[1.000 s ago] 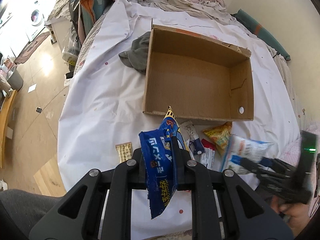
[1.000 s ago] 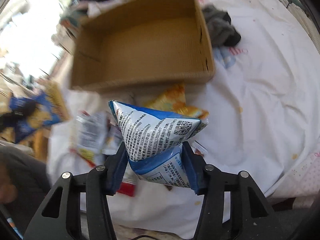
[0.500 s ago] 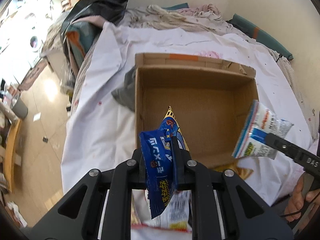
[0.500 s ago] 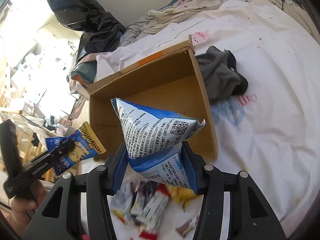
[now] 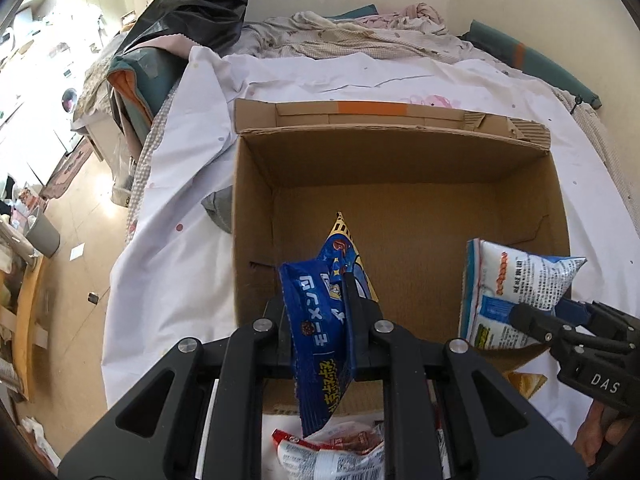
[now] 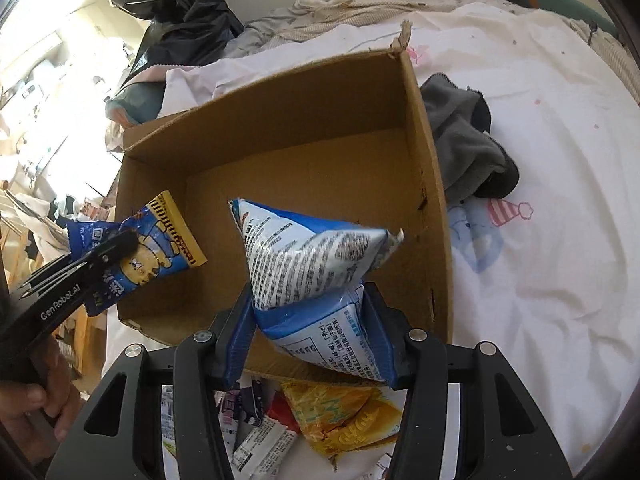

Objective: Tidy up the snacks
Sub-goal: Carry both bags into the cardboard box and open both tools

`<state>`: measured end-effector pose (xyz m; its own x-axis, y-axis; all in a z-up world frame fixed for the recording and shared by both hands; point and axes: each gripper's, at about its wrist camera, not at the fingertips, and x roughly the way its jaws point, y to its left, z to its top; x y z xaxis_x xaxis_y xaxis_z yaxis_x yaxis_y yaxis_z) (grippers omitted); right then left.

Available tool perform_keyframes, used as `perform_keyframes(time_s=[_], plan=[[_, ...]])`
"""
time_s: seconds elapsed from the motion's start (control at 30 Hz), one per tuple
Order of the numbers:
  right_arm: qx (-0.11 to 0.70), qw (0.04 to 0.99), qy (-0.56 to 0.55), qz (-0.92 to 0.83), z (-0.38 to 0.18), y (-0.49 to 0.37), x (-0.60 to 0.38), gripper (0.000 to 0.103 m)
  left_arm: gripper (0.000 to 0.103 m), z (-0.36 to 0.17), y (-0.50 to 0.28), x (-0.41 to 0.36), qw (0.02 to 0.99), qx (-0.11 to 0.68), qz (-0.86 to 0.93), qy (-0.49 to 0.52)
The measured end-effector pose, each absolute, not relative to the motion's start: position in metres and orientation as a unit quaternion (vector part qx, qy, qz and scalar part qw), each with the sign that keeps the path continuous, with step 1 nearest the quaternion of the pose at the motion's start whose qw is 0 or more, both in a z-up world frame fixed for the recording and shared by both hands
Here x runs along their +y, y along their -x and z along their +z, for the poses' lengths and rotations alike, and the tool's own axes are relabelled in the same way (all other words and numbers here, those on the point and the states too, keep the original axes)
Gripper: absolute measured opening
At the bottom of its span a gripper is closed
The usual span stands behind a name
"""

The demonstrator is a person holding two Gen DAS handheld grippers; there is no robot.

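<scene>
An open, empty cardboard box (image 5: pixel 400 216) sits on a white sheet on the bed; it also shows in the right wrist view (image 6: pixel 304 160). My left gripper (image 5: pixel 320 312) is shut on a dark blue snack packet (image 5: pixel 326 320) and holds it over the box's near edge; the packet also shows in the right wrist view (image 6: pixel 148 252). My right gripper (image 6: pixel 310 332) is shut on a white and blue snack bag (image 6: pixel 312 264), held over the box's near right side; the bag also shows in the left wrist view (image 5: pixel 508 292).
Several loose snack packets lie on the sheet in front of the box: a yellow bag (image 6: pixel 344 416), small bars (image 6: pixel 252 424), a red and white packet (image 5: pixel 336 448). A grey cloth (image 6: pixel 464 140) lies beside the box. Bedding and a black bag (image 5: pixel 192 8) are behind.
Both grippers have moved forward with their packets, from above the loose snacks to over the box's near edge. The box now looms larger in both views.
</scene>
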<state>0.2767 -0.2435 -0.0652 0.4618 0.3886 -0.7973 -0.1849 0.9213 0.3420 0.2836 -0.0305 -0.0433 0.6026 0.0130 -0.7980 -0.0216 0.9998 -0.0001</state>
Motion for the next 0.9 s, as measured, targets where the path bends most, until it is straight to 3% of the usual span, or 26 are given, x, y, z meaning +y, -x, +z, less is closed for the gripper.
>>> perform_keyframes(time_s=[0.7,0.9], plan=[[0.515,0.825,-0.152,0.176,-0.081,-0.289,-0.239,0.061,0.017,-0.055,-0.286,-0.045,0.903,0.429,0.005,-0.032],[0.509,0.822,-0.183,0.176,-0.080,-0.290,-0.247,0.065,0.049,-0.059,-0.286,-0.046,0.898,0.440,-0.010,-0.018]])
